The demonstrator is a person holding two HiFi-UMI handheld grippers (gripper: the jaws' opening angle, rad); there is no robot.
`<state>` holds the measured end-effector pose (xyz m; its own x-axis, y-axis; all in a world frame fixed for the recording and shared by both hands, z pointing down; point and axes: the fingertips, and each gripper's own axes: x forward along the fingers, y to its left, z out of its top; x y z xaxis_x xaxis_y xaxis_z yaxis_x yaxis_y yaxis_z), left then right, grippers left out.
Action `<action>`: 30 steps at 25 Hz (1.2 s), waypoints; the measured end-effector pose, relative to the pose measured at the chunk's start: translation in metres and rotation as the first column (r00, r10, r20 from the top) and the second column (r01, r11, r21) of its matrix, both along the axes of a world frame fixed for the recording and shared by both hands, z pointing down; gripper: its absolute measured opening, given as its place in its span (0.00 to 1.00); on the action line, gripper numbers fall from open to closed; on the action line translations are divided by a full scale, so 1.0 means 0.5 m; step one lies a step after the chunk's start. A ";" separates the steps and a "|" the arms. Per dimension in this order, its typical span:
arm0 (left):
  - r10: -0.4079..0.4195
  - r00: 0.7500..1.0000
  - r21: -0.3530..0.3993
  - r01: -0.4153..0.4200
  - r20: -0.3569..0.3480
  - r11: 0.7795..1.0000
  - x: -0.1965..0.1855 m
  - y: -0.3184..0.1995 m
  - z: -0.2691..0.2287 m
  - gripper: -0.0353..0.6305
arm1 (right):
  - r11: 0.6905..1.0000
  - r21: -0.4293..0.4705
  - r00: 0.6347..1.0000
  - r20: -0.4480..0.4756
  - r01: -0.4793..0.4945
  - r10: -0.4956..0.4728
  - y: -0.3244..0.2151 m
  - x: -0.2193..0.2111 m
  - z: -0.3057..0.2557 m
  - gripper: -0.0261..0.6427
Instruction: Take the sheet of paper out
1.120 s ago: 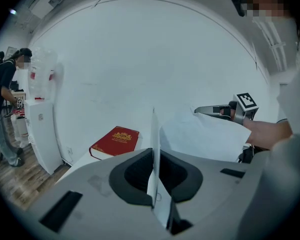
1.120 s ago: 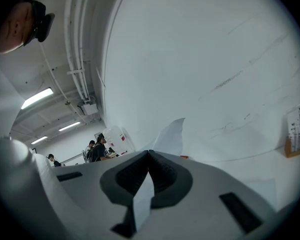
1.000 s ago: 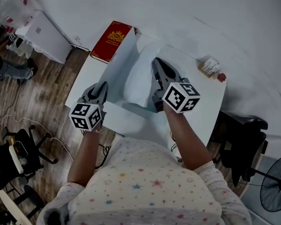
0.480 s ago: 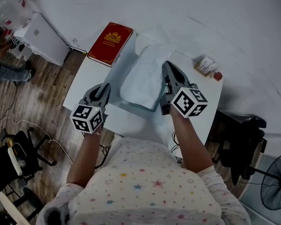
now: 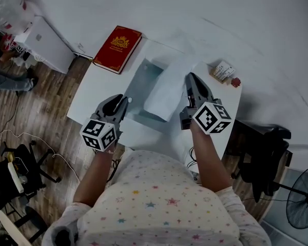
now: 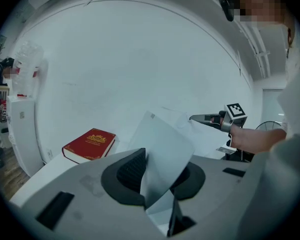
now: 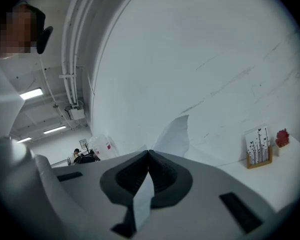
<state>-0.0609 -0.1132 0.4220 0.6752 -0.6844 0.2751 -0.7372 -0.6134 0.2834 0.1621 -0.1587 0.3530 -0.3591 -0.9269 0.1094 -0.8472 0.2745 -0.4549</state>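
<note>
Head view looks down on a white table (image 5: 100, 81), and the person stands at its near edge. The right claw (image 5: 191, 77) is closed on the sheet of paper (image 5: 167, 88): its jaws meet with the thin paper pinched between them. From this claw the sheet spreads to the left, over the right part of a pale blue folder (image 5: 138, 81).

The left claw (image 5: 124, 100) is at the near left corner of the folder. Its jaws have just been opening and now stand a little apart, with the folder's cover between them but not pressed.

Left of the left claw the tabletop is free up to the table's edge. Beyond this claw a red book (image 5: 117, 48) lies at the far left corner, near the folder. Right of the right claw stand a small card holder (image 5: 222, 71) and a small red thing (image 5: 236, 81), close to the far right edge and apart from the claw.

In the left gripper view the folder's cover hides the right jaw of that claw. I cannot tell how much of the sheet is inside the folder. The person's body covers the near edge of the table. The red thing is too small to identify.
</note>
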 end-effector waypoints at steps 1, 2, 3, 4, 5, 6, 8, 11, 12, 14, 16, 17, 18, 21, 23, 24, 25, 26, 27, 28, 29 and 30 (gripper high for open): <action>0.010 1.000 -0.001 -0.010 -0.016 1.000 0.007 0.004 -0.003 0.15 | 1.000 -0.001 1.000 0.000 -0.006 0.006 0.002 0.006 0.000 0.04; 0.020 0.999 -0.002 -0.020 -0.033 1.000 0.013 0.007 -0.007 0.17 | 1.000 -0.001 1.000 0.002 -0.012 0.012 0.005 0.012 0.000 0.04; 0.029 0.999 -0.001 -0.029 -0.046 1.000 0.018 0.009 -0.012 0.19 | 1.000 0.001 1.000 0.006 -0.019 0.019 0.008 0.018 0.000 0.04; 0.039 0.998 0.000 -0.039 -0.055 0.999 0.024 0.012 -0.016 0.19 | 1.000 0.003 1.000 0.009 -0.025 0.025 0.010 0.024 -0.001 0.04; 0.053 0.997 0.001 -0.053 -0.063 0.999 0.030 0.015 -0.021 0.20 | 1.000 0.006 0.999 0.013 -0.030 0.030 0.013 0.029 -0.003 0.04; 0.068 0.995 0.001 -0.069 -0.069 0.998 0.036 0.018 -0.025 0.22 | 0.999 0.009 0.999 0.016 -0.035 0.034 0.015 0.033 -0.004 0.04; 0.099 0.992 0.002 -0.099 -0.076 0.995 0.050 0.026 -0.033 0.25 | 0.999 0.013 0.999 0.020 -0.043 0.043 0.022 0.041 -0.005 0.04; 0.146 0.985 0.017 -0.145 -0.092 0.989 0.070 0.040 -0.050 0.27 | 0.998 0.018 0.998 0.028 -0.061 0.061 0.029 0.056 -0.006 0.04; 0.166 0.980 0.023 -0.164 -0.107 0.986 0.078 0.045 -0.060 0.27 | 0.997 0.020 0.997 0.032 -0.068 0.068 0.031 0.061 -0.006 0.04; 0.208 0.968 0.033 -0.205 -0.140 0.978 0.094 0.053 -0.080 0.27 | 0.996 0.022 0.996 0.043 -0.083 0.082 0.036 0.072 -0.007 0.04; 0.239 0.958 0.044 -0.235 -0.160 0.971 0.105 0.059 -0.099 0.27 | 0.995 0.023 0.994 0.051 -0.096 0.095 0.041 0.081 -0.007 0.04; 0.248 0.954 0.047 -0.244 -0.169 0.969 0.109 0.060 -0.107 0.27 | 0.994 0.024 0.993 0.054 -0.102 0.101 0.043 0.084 -0.007 0.04; 0.255 0.950 0.048 -0.250 -0.179 0.967 0.112 0.060 -0.116 0.27 | 0.994 0.025 0.993 0.054 -0.108 0.106 0.044 0.086 -0.007 0.04; 0.274 0.943 0.055 -0.268 -0.190 0.962 0.122 0.059 -0.140 0.27 | 0.992 0.029 0.991 0.050 -0.123 0.121 0.050 0.094 -0.009 0.04; 0.287 0.939 0.070 -0.279 -0.191 0.958 0.130 0.053 -0.159 0.27 | 0.991 0.033 0.990 0.051 -0.133 0.132 0.053 0.101 -0.012 0.04; 0.292 0.935 0.079 -0.282 -0.199 0.956 0.132 0.049 -0.170 0.27 | 0.990 0.034 0.989 0.051 -0.138 0.136 0.054 0.103 -0.013 0.04; 0.296 0.932 0.090 -0.283 -0.209 0.955 0.135 0.045 -0.182 0.27 | 0.989 0.036 0.989 0.050 -0.141 0.139 0.055 0.105 -0.015 0.04; 0.298 0.930 0.103 -0.282 -0.215 0.954 0.137 0.041 -0.194 0.27 | 0.989 0.038 0.989 0.049 -0.145 0.143 0.056 0.107 -0.017 0.04; 0.300 0.929 0.117 -0.280 -0.218 0.953 0.141 0.036 -0.206 0.27 | 0.988 0.041 0.988 0.048 -0.149 0.147 0.057 0.110 -0.018 0.04; 0.302 0.928 0.131 -0.278 -0.218 0.951 0.144 0.030 -0.218 0.27 | 0.987 0.043 0.987 0.047 -0.153 0.151 0.059 0.113 -0.020 0.04; 0.303 0.927 0.144 -0.276 -0.220 0.950 0.149 0.025 -0.229 0.27 | 0.987 0.046 0.987 0.046 -0.156 0.154 0.060 0.116 -0.021 0.04; 0.304 0.927 0.157 -0.274 -0.220 0.949 0.154 0.020 -0.239 0.27 | 0.986 0.049 0.986 0.045 -0.160 0.158 0.061 0.119 -0.023 0.04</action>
